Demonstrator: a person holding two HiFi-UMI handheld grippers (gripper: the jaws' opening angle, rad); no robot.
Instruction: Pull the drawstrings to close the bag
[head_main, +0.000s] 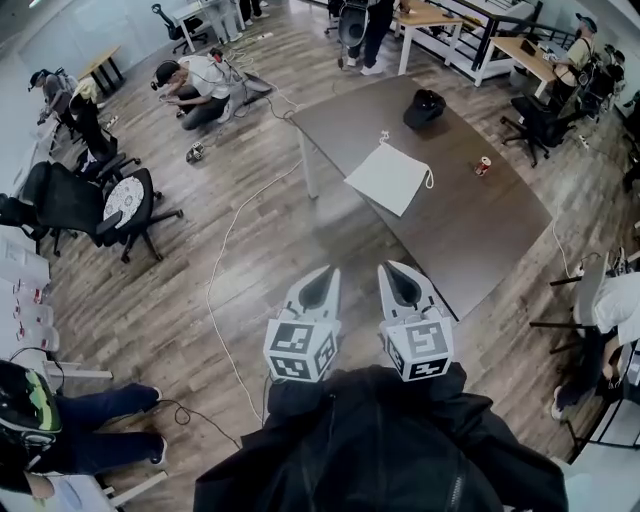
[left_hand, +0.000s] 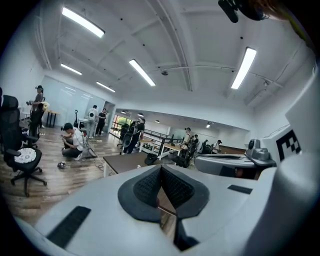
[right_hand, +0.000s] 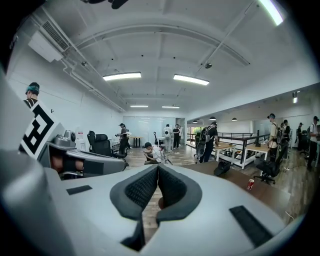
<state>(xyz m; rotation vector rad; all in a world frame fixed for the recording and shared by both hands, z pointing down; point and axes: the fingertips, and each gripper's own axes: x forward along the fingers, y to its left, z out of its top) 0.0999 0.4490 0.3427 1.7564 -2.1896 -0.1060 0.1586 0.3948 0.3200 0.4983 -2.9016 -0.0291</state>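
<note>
A white drawstring bag (head_main: 389, 177) lies flat on the dark brown table (head_main: 470, 225), its cords at the far and right corners. My left gripper (head_main: 322, 273) and right gripper (head_main: 393, 268) hang side by side over the wooden floor, well short of the table. Both are shut with nothing between the pads. In the left gripper view the left gripper (left_hand: 161, 167) points level across the room, with the table (left_hand: 125, 161) far ahead. The right gripper (right_hand: 157, 167) does the same in its own view.
A black cap (head_main: 424, 107) and a red can (head_main: 483, 165) also sit on the table. Black office chairs (head_main: 95, 205) stand at the left. A person crouches on the floor (head_main: 195, 90) beyond a white cable (head_main: 225, 240). Other people and desks ring the room.
</note>
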